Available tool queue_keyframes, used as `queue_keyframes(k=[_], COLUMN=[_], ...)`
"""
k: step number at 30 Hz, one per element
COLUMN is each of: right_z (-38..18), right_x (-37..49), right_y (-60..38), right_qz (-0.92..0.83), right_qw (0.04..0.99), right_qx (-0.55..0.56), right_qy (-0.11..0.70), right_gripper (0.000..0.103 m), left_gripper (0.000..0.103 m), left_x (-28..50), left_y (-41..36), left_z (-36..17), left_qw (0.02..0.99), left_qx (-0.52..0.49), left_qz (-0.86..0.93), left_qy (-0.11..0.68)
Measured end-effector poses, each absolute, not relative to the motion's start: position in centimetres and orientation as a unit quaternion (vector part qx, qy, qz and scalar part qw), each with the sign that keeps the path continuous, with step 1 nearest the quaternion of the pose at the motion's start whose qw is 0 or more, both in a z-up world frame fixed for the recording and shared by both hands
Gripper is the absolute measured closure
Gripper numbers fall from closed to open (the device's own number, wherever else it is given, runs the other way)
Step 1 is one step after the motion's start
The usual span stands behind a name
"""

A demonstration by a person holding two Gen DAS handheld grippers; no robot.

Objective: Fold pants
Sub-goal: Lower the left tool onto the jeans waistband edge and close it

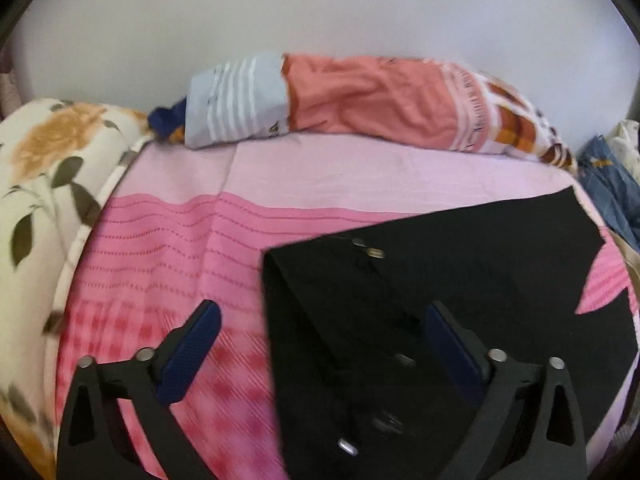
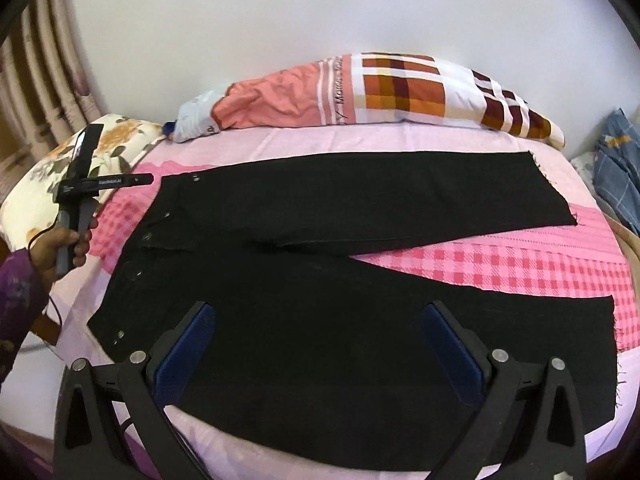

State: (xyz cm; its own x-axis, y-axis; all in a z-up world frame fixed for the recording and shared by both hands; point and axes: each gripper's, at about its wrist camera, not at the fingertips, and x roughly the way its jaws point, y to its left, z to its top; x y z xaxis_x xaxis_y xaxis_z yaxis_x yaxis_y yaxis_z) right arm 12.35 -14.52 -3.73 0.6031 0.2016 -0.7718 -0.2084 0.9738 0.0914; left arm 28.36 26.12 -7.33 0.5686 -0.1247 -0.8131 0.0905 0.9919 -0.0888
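Home bedroom, bed with pink checked sheet (image 2: pixel 500 268), patchwork pillow (image 2: pixel 400 92) against a plain wall, floral cushion (image 1: pixel 52 168), pleated curtain (image 2: pixel 44 80) (far left), folded clothes (image 2: pixel 616 168) aside

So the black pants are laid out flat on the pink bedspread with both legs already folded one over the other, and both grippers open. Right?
Not quite. In the right wrist view the black pants lie flat on the pink bedspread, but the legs are spread apart, not folded together. Both grippers are open.

Black pants (image 2: pixel 320 280) lie flat and unfolded on the bed, waistband with metal buttons at the left, legs spread apart in a V toward the right.
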Motion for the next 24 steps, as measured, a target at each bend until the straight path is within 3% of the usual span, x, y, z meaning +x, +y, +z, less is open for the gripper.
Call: queue_keyframes(k=[2, 11, 15, 17, 19, 22, 24], right_z=[-3.9, -4.7, -4.9, -5.0, -4.8, -3.8, -3.1], right_x=[12.9, 15.1, 15.7, 16.0, 16.5, 17.8, 19.0], right_y=[-14.5, -13.8, -13.5, -13.5, -13.6, -13.7, -14.0], right_qz=[0.109, 0.095, 0.089, 0.088, 0.086, 0.093, 0.106], right_qw=[0.894, 0.887, 0.884, 0.883, 0.884, 0.889, 0.892], right_qx=[-0.005, 0.001, 0.003, 0.006, 0.010, 0.028, 0.049], right_qy=[0.434, 0.452, 0.459, 0.461, 0.460, 0.447, 0.436], right_gripper=[0.000, 0.000, 0.000, 0.000, 0.000, 0.000, 0.000], left_gripper=[0.018, 0.021, 0.023, 0.059, 0.065, 0.086, 0.086], left_x=[30.1, 35.2, 36.1, 35.9, 35.3, 33.5, 31.7], left_y=[26.8, 27.9, 28.3, 27.7, 27.1, 26.4, 25.9], left_z=[-8.2, -11.6, -12.6, -12.4, -12.0, -9.8, -7.9], left_qw=[0.877, 0.843, 0.824, 0.831, 0.839, 0.857, 0.875], left_qx=[-0.014, -0.008, -0.071, -0.043, -0.039, -0.046, -0.053], left_qz=[-0.075, -0.145, -0.176, -0.155, -0.137, -0.132, -0.133], left_qy=[0.475, 0.518, 0.534, 0.532, 0.524, 0.495, 0.462])
